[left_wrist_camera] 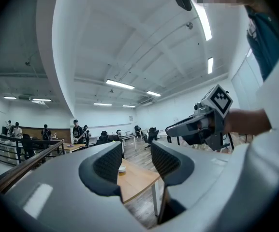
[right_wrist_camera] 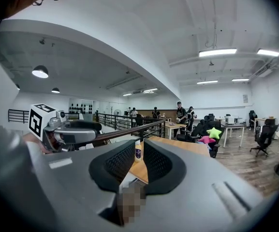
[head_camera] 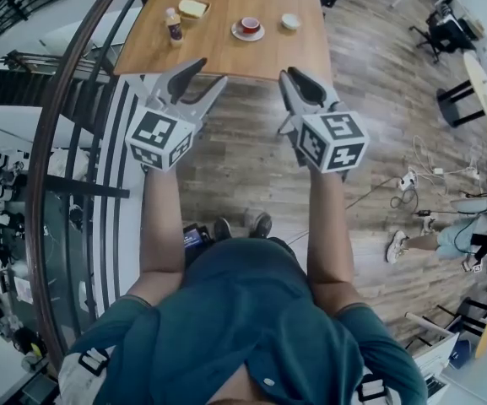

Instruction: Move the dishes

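Both tools hang over the plank floor, just short of the worktop (head_camera: 226,57) and its near edge. Everything to be moved lies straight ahead, beyond that edge. My left hand-held gripper (head_camera: 213,71) has its jaws apart with nothing between them. On the right hand-held gripper (head_camera: 287,72) the jaws are drawn in to a slit, pads not meeting, also empty. The dishes sit in a loose row across the worktop, set back from the near edge, so the row's long axis runs crosswise to my reach. The cup (head_camera: 250,24) on its saucer (head_camera: 237,35) is about mid-width, slightly nearer the right side. The bowl (head_camera: 290,21) is toward the right edge, dead ahead of the right hand-held gripper. The yellow dish (head_camera: 194,8) and the bottle (head_camera: 173,27) are toward the left edge, on the left hand-held gripper's side. The worktop is warm wood, smooth, with visible grain. Saucer and bowl are white, round and glazed-looking (slippery, I'd judge, with thin rims the only purchase), and the cup is reddish. The yellow dish is squarish with something pale on it I can't identify. The bottle stands upright, white-capped.
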Tool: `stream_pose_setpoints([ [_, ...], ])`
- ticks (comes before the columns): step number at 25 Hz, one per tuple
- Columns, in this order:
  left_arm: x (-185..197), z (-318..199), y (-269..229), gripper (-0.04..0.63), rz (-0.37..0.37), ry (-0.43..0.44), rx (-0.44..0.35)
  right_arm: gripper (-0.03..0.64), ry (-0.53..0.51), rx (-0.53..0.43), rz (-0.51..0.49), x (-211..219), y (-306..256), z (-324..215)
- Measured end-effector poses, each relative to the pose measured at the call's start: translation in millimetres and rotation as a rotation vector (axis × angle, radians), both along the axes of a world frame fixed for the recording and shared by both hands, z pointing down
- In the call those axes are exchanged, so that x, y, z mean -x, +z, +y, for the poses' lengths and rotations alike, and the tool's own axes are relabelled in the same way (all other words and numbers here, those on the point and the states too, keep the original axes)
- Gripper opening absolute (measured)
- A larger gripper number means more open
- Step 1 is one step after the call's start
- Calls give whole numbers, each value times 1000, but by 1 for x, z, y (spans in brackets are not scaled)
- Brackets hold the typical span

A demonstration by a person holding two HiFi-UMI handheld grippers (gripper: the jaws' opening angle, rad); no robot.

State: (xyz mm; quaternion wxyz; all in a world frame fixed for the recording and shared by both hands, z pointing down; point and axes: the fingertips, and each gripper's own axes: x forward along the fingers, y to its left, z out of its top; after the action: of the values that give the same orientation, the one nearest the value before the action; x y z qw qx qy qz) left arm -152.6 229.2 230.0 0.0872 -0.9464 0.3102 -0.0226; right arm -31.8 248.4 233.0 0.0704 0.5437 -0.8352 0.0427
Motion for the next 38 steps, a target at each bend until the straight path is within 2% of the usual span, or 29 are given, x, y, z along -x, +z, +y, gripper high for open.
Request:
stream_pose_setpoints([
  [9, 16, -17, -7, 190, 30, 2, -8, 65, 22, -1, 3, 11, -6, -15],
  [19, 11, -58, 2, 190, -1, -47, 11, 84, 4, 9, -60, -6, 1, -65],
  [38, -50, -166, 8, 195, -62, -214, 38, 84, -126, 18, -124, -83, 6, -211],
])
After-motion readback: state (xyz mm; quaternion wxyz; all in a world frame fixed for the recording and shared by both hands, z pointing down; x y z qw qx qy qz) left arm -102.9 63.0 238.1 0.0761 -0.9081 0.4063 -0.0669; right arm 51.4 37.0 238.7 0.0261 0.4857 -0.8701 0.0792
